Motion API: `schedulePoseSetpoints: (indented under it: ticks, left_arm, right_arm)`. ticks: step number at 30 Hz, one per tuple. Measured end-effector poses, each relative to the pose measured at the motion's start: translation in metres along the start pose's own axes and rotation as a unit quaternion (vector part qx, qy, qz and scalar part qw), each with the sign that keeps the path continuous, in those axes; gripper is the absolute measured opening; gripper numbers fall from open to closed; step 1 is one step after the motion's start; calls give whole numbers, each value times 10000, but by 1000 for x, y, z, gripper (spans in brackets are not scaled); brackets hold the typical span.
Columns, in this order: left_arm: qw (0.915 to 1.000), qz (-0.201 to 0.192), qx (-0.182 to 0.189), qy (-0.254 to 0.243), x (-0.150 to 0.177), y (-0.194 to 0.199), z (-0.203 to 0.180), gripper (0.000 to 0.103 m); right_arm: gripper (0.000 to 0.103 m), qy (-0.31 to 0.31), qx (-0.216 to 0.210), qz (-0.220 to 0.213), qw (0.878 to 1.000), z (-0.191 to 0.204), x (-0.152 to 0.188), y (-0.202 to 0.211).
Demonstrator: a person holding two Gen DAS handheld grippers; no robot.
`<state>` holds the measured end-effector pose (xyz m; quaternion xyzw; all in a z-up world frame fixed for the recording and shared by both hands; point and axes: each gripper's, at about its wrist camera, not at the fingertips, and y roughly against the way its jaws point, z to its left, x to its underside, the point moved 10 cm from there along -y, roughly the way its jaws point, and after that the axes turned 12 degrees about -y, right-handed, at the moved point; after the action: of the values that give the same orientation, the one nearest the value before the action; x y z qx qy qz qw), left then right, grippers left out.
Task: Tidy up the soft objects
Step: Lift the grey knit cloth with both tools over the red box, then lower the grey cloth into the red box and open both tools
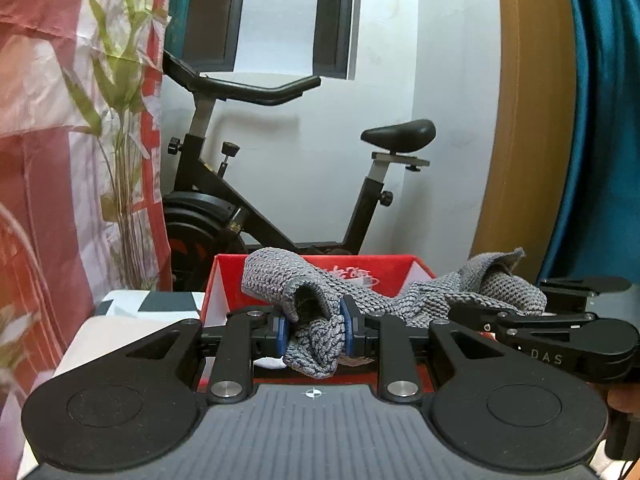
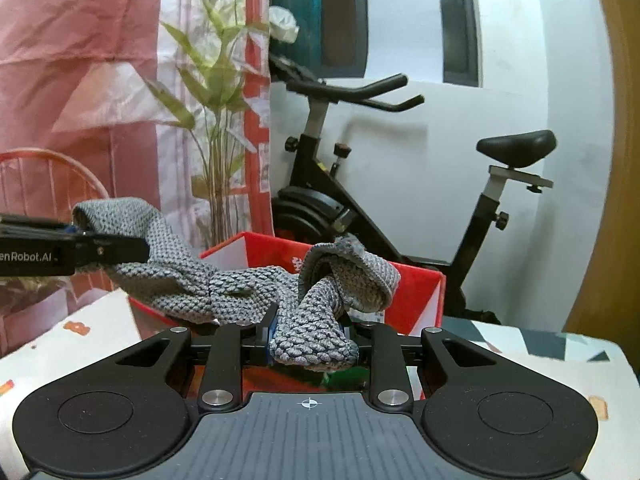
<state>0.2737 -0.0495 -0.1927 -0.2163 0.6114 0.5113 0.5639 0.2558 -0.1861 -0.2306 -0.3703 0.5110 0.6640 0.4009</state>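
1. the knit (image 1: 420, 300) looks light, limp and stretchy, so it will likely sag and bunch; the ends are the best places to hold.
2. the left gripper (image 1: 314, 330) is clamped on one bunched end, which sits squarely between its pads.
3. the right gripper (image 2: 310, 340) pinches the other end.
4. the knit hangs between them over the red box (image 2: 420, 292).

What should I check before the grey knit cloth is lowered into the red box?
1. Left tongs shut on grey knit cloth: ok.
2. Right tongs shut on the cloth's other end: ok.
3. Cloth spans between both tongs above the red box: ok.
4. Box opening faces up: ok.
5. Room left inside box: cannot tell, interior mostly hidden.
6. Cloth clear of box rim: cannot tell.
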Motion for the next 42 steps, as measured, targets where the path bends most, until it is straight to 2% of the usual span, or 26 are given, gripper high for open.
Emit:
schedulePoseSetpoints:
  ticks: [5, 10, 15, 19, 26, 31, 34, 35, 36, 37, 38, 42]
  left_arm:
    - [9996, 182, -32, -194, -9, -36, 9, 27]
    - [9987, 462, -12, -230, -11, -74, 19, 27]
    - [9963, 818, 225, 138, -1, -111, 29, 28]
    - [9917, 1232, 323, 157, 21, -139, 29, 28]
    - [9856, 1626, 453, 77, 42, -162, 27, 30]
    - [9840, 1726, 434, 64, 47, -171, 32, 33]
    - [9853, 1656, 393, 140, 45, -171, 37, 54]
    - [9860, 1618, 370, 158, 42, -171, 37, 69]
    - [9867, 1581, 339, 168, 40, -170, 38, 75]
    - [9875, 1542, 273, 173, 38, -168, 40, 86]
    - [9884, 1496, 204, 180, 35, -167, 42, 93]
    - [9919, 1246, 62, 253, 20, -154, 48, 99]
  right_arm:
    - [24, -76, 68, 127, 9999, -8, -18, -34]
    - [24, -211, 181, 377, 9989, -21, -19, -73]
    - [24, -339, 329, 653, 9967, -28, -3, -105]
    - [24, -464, 396, 939, 9937, -33, 10, -123]
    - [24, -884, 406, 1324, 9864, -45, 23, -143]
    - [25, -724, 562, 1483, 9847, -45, 28, -149]
    - [41, -511, 788, 1519, 9839, -44, 27, -147]
    - [52, -485, 847, 1517, 9836, -44, 27, -147]
    - [65, -487, 887, 1491, 9836, -45, 26, -145]
    - [71, -504, 905, 1461, 9838, -45, 25, -143]
    - [80, -514, 901, 1425, 9843, -45, 23, -141]
    - [102, -380, 839, 1211, 9884, -42, 12, -127]
